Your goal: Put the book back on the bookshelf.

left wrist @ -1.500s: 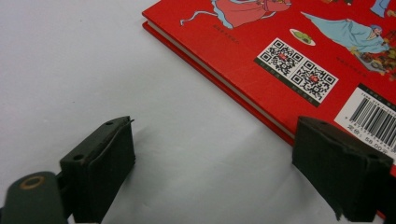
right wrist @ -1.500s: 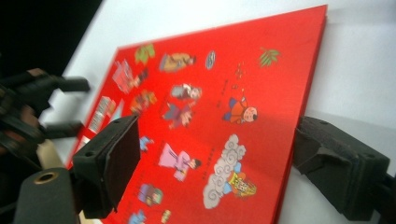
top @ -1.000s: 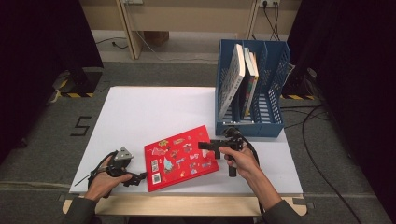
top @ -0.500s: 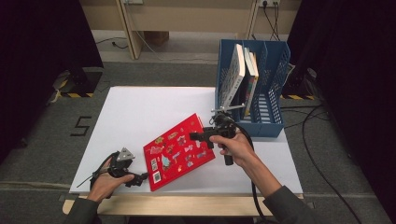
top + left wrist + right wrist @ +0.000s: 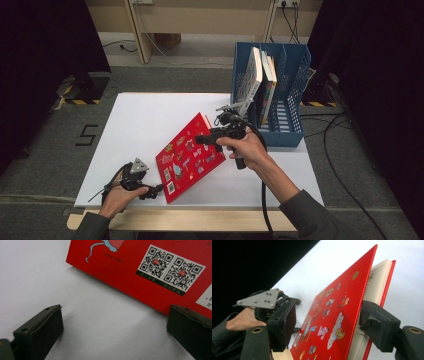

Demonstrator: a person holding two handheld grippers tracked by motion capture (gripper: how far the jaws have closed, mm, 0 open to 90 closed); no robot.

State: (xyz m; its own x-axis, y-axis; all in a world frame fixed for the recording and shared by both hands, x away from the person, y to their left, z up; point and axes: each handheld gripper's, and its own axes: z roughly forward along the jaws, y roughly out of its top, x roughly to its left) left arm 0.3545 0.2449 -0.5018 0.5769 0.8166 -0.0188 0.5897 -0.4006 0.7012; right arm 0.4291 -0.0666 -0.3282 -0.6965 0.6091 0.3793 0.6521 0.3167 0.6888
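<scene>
Red book (image 5: 160,270) w/ QR codes (image 5: 171,270)

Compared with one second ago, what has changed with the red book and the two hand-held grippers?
The right hand-held gripper has risen and moved toward the blue rack, tilting the red book up by its far edge; the near edge rests on the table. Its jaws straddle the cover in the right gripper view, not visibly clamped. The left hand-held gripper stayed open at the book's near corner; the rack's books stayed upright.
</scene>
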